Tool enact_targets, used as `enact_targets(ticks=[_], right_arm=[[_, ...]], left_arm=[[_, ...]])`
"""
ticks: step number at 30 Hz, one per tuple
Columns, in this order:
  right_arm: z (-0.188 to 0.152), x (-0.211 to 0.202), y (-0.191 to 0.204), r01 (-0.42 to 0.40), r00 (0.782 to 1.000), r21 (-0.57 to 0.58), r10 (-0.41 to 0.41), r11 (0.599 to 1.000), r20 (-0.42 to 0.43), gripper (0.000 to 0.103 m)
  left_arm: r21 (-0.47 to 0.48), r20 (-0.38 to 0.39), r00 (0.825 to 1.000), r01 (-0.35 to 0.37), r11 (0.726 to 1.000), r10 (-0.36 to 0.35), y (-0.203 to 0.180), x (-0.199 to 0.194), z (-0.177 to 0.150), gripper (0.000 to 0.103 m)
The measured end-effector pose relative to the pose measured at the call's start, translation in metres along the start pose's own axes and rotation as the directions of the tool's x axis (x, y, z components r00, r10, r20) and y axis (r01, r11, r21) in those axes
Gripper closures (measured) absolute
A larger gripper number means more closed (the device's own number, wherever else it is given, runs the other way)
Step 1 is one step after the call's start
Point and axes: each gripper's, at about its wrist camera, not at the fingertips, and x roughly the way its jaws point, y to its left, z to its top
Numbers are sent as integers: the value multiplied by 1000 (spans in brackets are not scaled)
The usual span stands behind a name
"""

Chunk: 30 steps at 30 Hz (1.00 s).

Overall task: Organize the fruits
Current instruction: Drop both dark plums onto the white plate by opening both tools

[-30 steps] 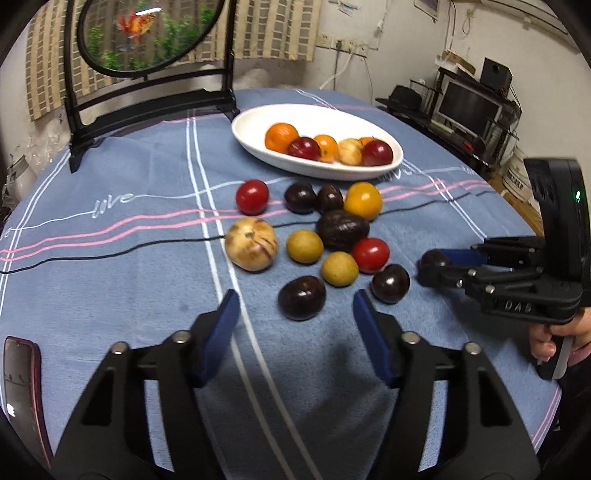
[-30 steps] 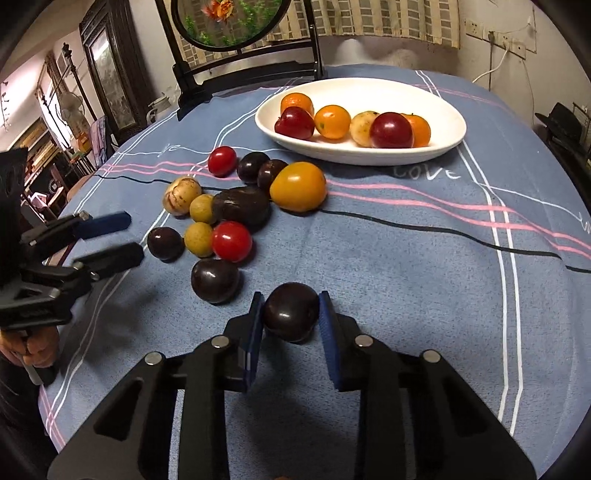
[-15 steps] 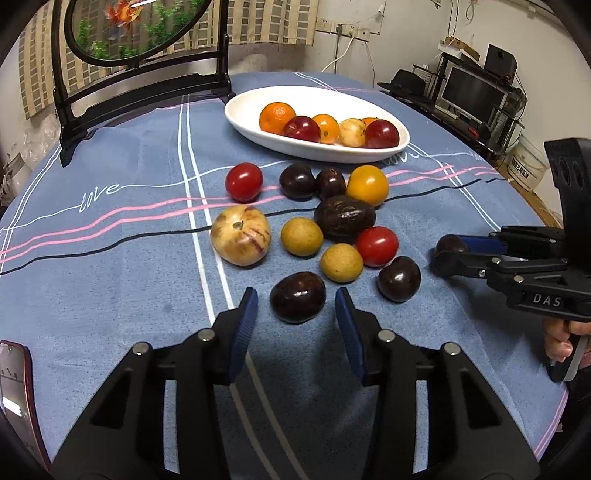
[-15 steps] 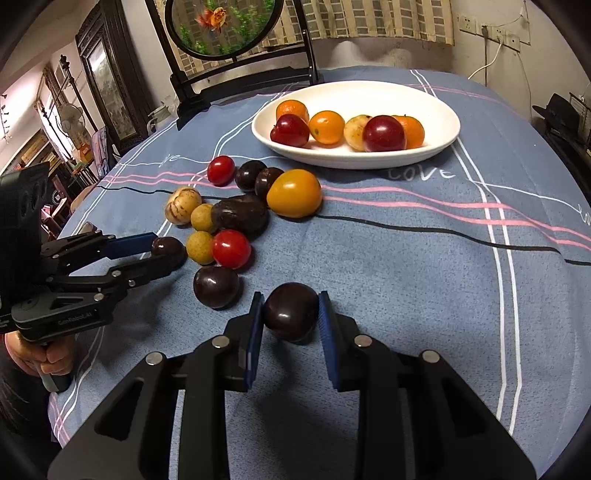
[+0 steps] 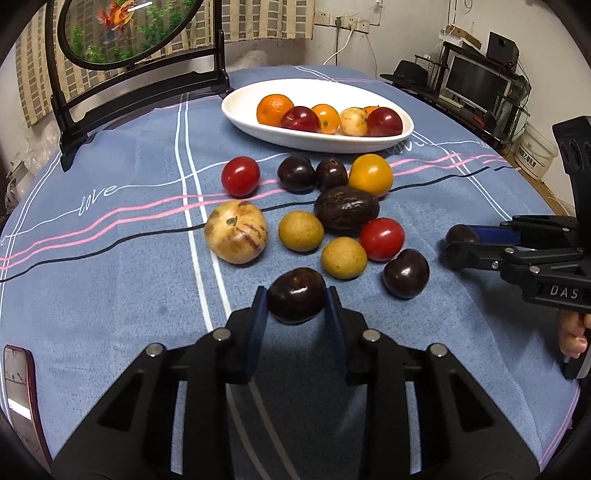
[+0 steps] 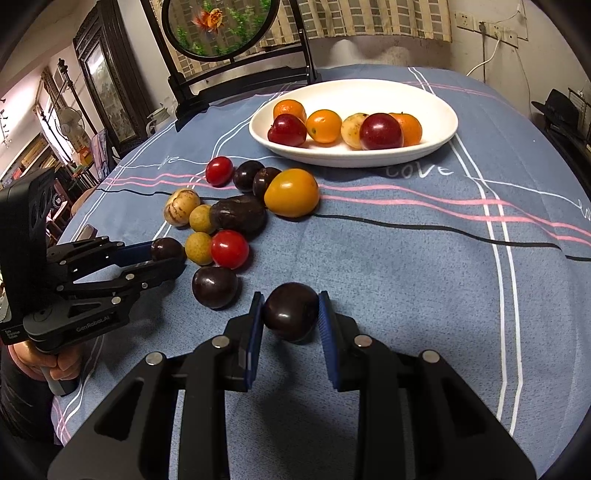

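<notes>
Blue pads of the left gripper (image 5: 295,314) have just closed on a dark plum (image 5: 296,294) on the tablecloth (image 5: 129,295); farther right, the right gripper (image 6: 290,317) clamps another plum (image 6: 290,311), below the white bowl (image 6: 436,107).

Setting: lived-in home room. Landmark: counter (image 5: 129,295) under a blue striped cloth. Behind it: round goldfish screen (image 6: 218,26) on a dark stand, checked curtain (image 6: 369,18), wall sockets (image 6: 484,26). To its right: monitor (image 5: 476,79), speaker (image 5: 500,44), hat (image 5: 410,72). To its left: carved cabinet (image 6: 107,88), fan (image 6: 66,127).
</notes>
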Motion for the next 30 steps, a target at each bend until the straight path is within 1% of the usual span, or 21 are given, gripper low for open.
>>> enact_targets(ticks=[3, 5, 7, 9, 11, 13, 14, 16, 18, 22, 25, 28, 30], right_arm=[[0, 0, -1, -7, 1000, 7, 7, 1000, 4, 74], [1, -4, -2, -33, 999, 14, 33, 999, 21, 74], [3, -10, -4, -58, 997, 20, 56, 998, 54, 74], [9, -18, -7, -78, 991, 33, 74, 996, 109, 74], [17, -25, -9, -49, 985, 41, 42, 998, 167, 74], [32, -29, -15, 12, 973, 70, -28, 997, 231, 74], [43, -29, -20, 39, 961, 93, -63, 995, 268, 74], [63, -24, -29, 73, 947, 131, -110, 989, 301, 74], [81, -15, -39, 75, 940, 165, -125, 983, 317, 74], [109, 9, -56, 87, 934, 213, -154, 973, 321, 74], [123, 23, -70, 73, 939, 241, -149, 968, 311, 74], [133, 32, -77, 71, 943, 240, -144, 968, 301, 74], [135, 32, -80, 73, 944, 237, -144, 969, 297, 70]], left_arm=[[-14, 7, 1000, 11, 1000, -11, 1, -4, -2, 71], [-30, 23, 999, 25, 999, -24, 2, -10, -3, 71], [-45, 42, 998, 46, 998, -44, 2, -18, -4, 71], [-52, 63, 996, 71, 996, -68, 1, -26, 0, 71], [-58, 82, 991, 106, 993, -101, 1, -31, 10, 71], [-64, 97, 989, 122, 990, -116, 2, -32, 28, 71], [-64, 103, 988, 121, 991, -114, 3, -30, 38, 71], [-65, 106, 988, 118, 991, -111, 5, -25, 61, 71], [-70, 116, 986, 127, 989, -118, 7, -18, 90, 71], [-45, 124, 988, 99, 994, -92, 2, 6, 141, 71], [-28, 102, 992, 75, 997, -72, -3, 33, 172, 71], [-9, 69, 997, 45, 999, -45, -10, 63, 192, 71], [2, 54, 998, 21, 1000, -21, -11, 77, 201, 71]])
